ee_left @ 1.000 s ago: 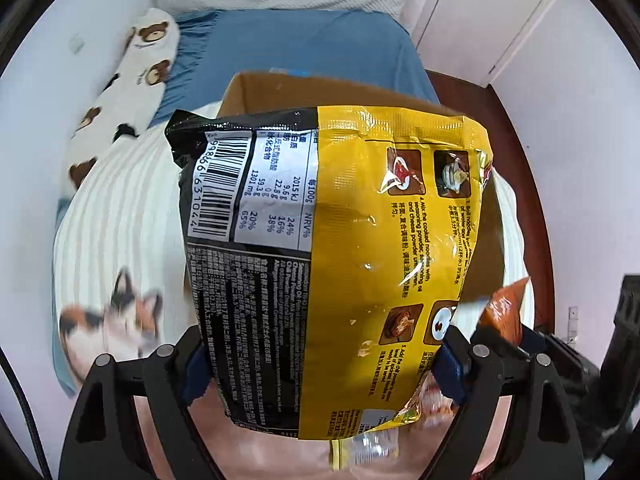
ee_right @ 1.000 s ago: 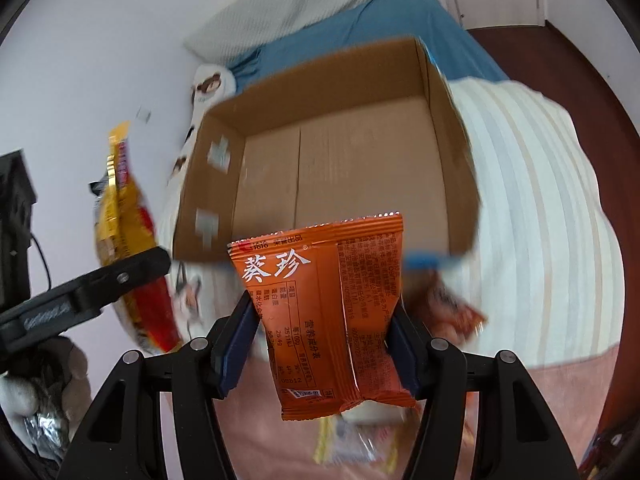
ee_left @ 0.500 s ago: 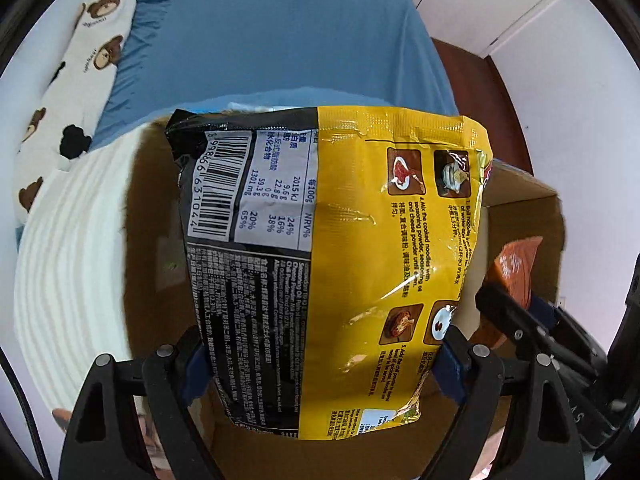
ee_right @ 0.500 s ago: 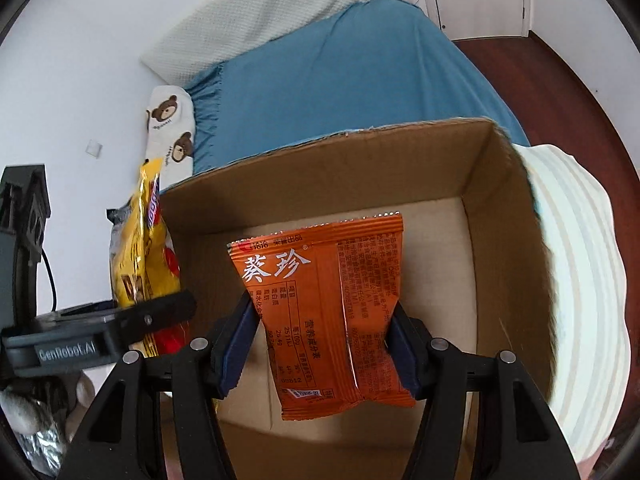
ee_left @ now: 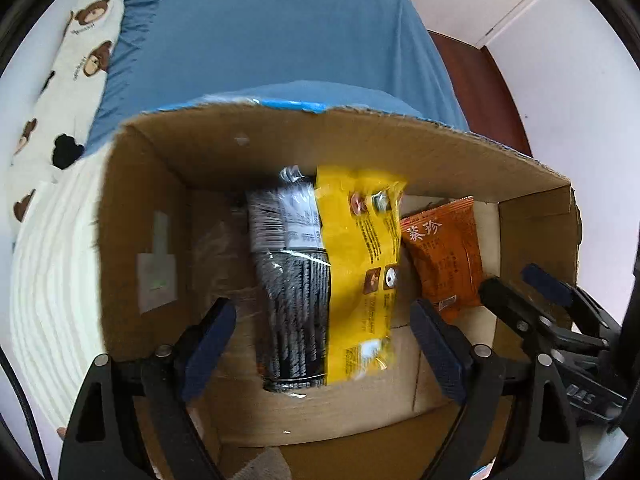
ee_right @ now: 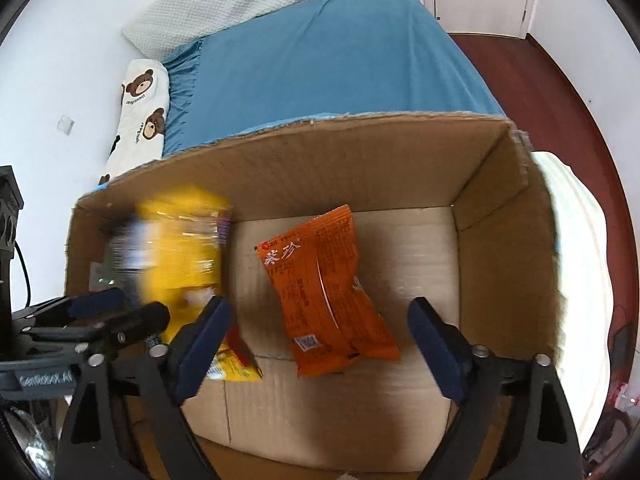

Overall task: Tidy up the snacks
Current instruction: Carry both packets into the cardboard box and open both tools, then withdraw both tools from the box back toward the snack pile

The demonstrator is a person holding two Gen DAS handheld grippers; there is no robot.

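Observation:
An open cardboard box (ee_left: 280, 148) (ee_right: 340, 168) lies under both grippers. A yellow and black noodle packet (ee_left: 356, 272) (ee_right: 180, 256) is down inside it on the left, blurred and free of any grip. My left gripper (ee_left: 322, 312) hangs above it, open, its pads clear of the packet on both sides. An orange snack packet (ee_left: 444, 256) (ee_right: 324, 288) rests on the box floor to the right of the yellow one. The jaws of my right gripper (ee_right: 320, 306) are opening, and the orange packet sits loose below and between them, touching neither pad.
The box sits on a bed with a blue sheet (ee_right: 340, 60) behind it and a white striped blanket (ee_left: 48, 280) at its sides. A bear-print pillow (ee_left: 72, 68) lies far left. Dark wooden floor (ee_right: 560, 92) runs along the right.
Both grippers came down over the box. The left let go of the yellow packet and the right spread its jaws off the orange one; both packets dropped into the box.

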